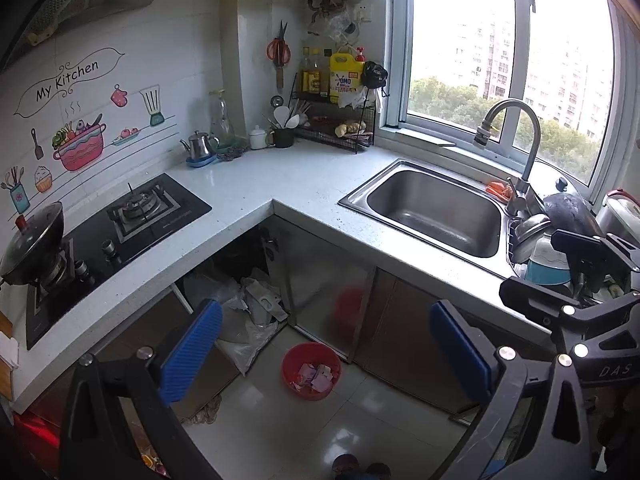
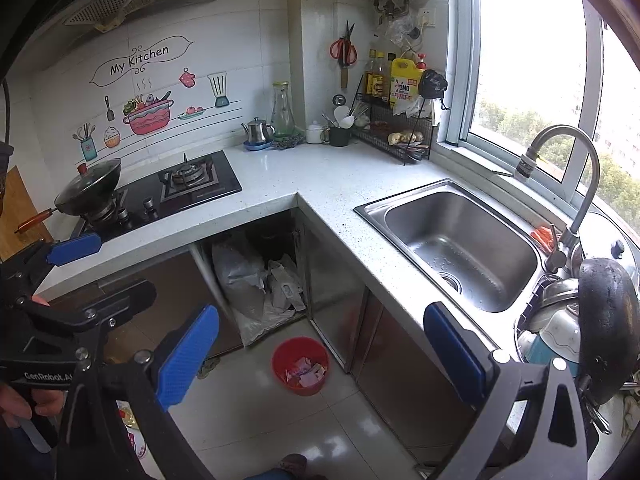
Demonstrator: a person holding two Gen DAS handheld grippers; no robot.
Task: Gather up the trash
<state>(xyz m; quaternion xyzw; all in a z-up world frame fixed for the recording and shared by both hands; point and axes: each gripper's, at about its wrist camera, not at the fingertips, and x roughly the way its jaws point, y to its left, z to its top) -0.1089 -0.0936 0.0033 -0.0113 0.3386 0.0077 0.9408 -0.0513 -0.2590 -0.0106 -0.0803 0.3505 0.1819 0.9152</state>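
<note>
A red bin (image 1: 311, 370) (image 2: 300, 366) stands on the tiled floor in front of the steel cabinets, with pink and white paper scraps (image 1: 316, 378) (image 2: 306, 372) inside. My left gripper (image 1: 326, 350) hangs high above it, open, with nothing between its blue pads; the bin shows between them. In the right wrist view the left gripper (image 2: 96, 272) is at the left edge, open. My right gripper (image 2: 320, 354) is also open and empty, above the bin. It shows at the right edge of the left wrist view as the right gripper (image 1: 558, 274).
An L-shaped white counter (image 1: 304, 176) carries a gas hob (image 1: 136, 216) with a wok (image 1: 34, 240), a steel sink (image 2: 460, 244) with a faucet (image 2: 576, 184), and stacked pots (image 2: 592, 320). Crumpled plastic bags (image 2: 260, 284) fill the open corner cabinet. A hand (image 2: 16, 400) holds the left gripper.
</note>
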